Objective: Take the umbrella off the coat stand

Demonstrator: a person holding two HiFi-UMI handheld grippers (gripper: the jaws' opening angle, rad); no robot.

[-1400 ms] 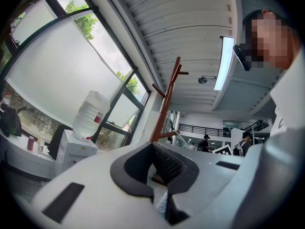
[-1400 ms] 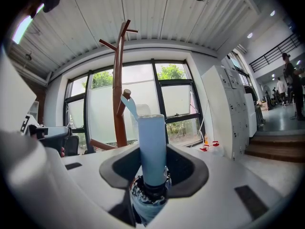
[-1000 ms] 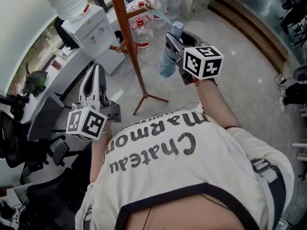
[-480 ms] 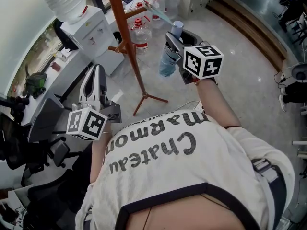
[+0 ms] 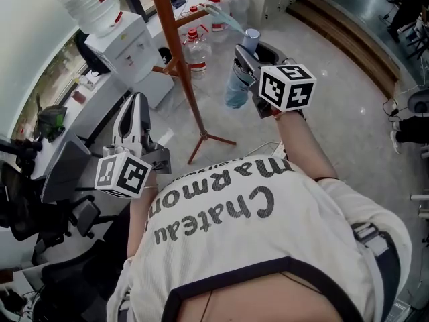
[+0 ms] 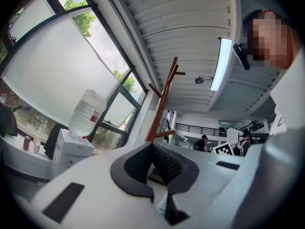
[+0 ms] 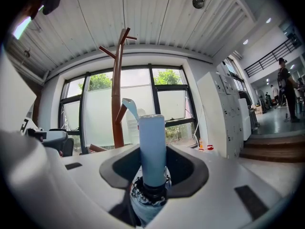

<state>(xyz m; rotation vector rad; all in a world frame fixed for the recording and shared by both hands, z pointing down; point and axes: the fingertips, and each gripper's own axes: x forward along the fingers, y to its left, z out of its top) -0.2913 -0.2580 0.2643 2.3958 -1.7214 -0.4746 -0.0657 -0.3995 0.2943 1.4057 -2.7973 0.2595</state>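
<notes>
The stand (image 5: 175, 52) rose mid-scene, a peg (image 5: 194, 19) jutting rightwards. Bare floor (image 5: 342, 106) lay open to its right. A water dispenser (image 5: 124, 42), bottles (image 5: 196, 44) and chairs (image 5: 64, 180) crowded the space behind and left.

Overhead and level views, common coat stand (image 5: 175, 59)

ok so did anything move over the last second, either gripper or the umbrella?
Nothing visibly changed. The right gripper stays shut on the folded blue umbrella beside the coat stand, with the strap still reaching up toward a peg. The left gripper stays low, shut and empty.
</notes>
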